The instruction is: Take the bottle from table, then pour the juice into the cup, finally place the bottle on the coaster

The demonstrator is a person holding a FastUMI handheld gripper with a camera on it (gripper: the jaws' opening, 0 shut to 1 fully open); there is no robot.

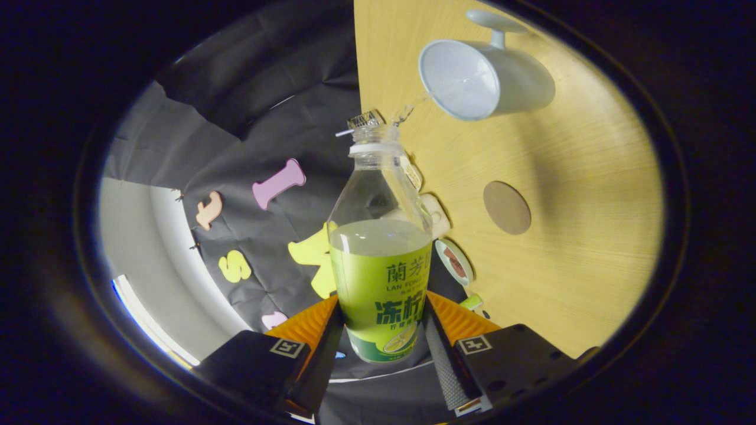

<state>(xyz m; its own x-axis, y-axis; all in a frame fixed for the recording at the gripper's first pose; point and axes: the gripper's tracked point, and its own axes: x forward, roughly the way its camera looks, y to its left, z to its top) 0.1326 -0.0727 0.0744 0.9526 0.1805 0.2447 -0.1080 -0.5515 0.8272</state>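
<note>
With the view rolled so that the table (590, 248) stands on edge, tongs (384, 330) clamped on the bottle (381, 248), 1 finger (442, 354) pressed to each side of its lower body just below the label's middle. Bottle carried off the table and tipped sideways, mouth uncapped and aimed at the cup (484, 79) well beyond the fingertips. Thin clear stream (413, 109) leaving the mouth, bridging the gap to the cup's rim. Juice (378, 236) level sitting at the label's top edge, upper part of the bottle see-through and drained.

Stage, as judged: step 1 (take the bottle) complete; step 2 (pour) under way, amount in the cup not discernible; step 3 (set down) not yet done. Coaster (507, 207), a bare brown disc flat on the table, ahead of the fingertips and nearer than the cup, well apart from both bottle and cup.

Writing: green bottle label (381, 295) with large Chinese characters and 1 line of Latin capitals beginning "LAN FON", remainder curving out of sight; lemon-slice picture near the base. Square black-and-white marker (476, 344) on each finger block.
</note>
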